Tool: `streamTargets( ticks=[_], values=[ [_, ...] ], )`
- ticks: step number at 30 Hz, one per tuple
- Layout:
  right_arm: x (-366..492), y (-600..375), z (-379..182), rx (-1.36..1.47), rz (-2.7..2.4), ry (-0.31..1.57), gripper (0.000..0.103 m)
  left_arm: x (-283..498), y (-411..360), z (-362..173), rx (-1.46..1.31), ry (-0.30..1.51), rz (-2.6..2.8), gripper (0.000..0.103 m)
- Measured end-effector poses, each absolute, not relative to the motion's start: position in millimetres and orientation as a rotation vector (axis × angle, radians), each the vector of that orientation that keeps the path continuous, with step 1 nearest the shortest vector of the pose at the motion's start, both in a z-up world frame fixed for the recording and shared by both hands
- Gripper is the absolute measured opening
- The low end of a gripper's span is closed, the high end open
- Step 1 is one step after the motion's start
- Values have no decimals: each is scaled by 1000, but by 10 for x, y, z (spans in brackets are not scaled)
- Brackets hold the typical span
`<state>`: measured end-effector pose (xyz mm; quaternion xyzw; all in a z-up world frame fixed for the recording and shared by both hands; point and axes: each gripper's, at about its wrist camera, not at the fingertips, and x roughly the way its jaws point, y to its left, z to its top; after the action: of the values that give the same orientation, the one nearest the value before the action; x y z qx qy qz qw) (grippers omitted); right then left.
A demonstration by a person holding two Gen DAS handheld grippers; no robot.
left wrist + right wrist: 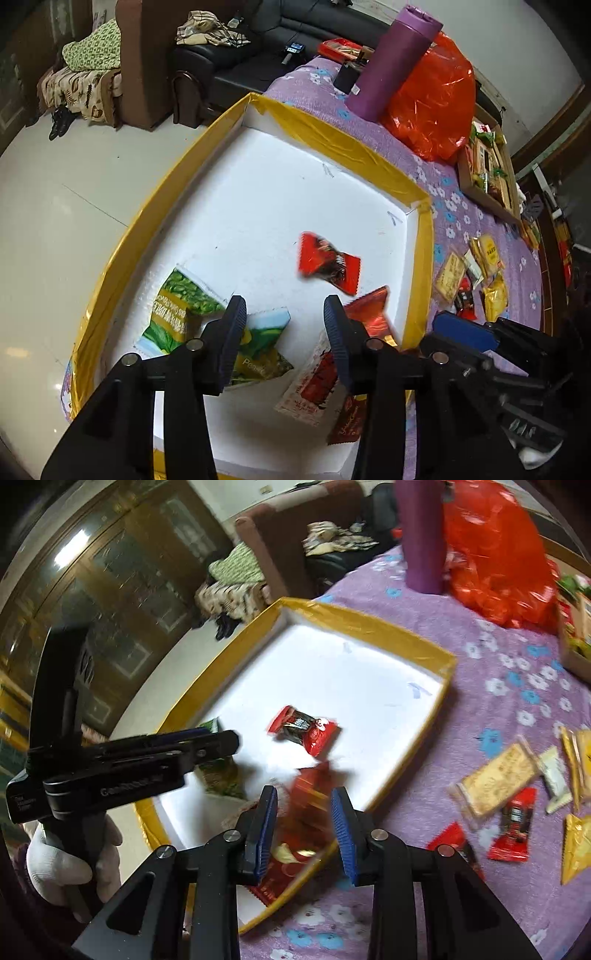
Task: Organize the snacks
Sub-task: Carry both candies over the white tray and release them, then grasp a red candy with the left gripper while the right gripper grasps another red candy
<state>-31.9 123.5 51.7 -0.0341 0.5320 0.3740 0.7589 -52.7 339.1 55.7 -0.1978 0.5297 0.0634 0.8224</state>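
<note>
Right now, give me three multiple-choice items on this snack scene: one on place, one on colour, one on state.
1. The red-and-black candy packet lies:
A. in the yellow-rimmed tray
B. on the floor
C. on the sofa

2. The tall bottle is:
A. green
B. purple
C. white

3. The left gripper is:
A. shut on a packet
B. out of view
C. open, holding nothing

Key:
1 A, it rests on the tray's white base.
2 B, purple beside the red plastic bag.
3 C, its jaws stand apart above the packets.

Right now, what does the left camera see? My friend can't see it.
An open left gripper hangs over a white tray with yellow edges, holding green and red snack packets. More snacks lie on the purple flowered tablecloth.
</note>
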Motion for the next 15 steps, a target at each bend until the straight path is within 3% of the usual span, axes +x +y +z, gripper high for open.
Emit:
streamTargets(
  ticks=[10,15],
  values=[
    [112,-172,312,123,480,1186,33,-369,2752,726,-326,1104,-30,42],
    [212,-388,237,148,440,1195,33,-275,2259,708,-239,1140,-143,42]
  ],
)
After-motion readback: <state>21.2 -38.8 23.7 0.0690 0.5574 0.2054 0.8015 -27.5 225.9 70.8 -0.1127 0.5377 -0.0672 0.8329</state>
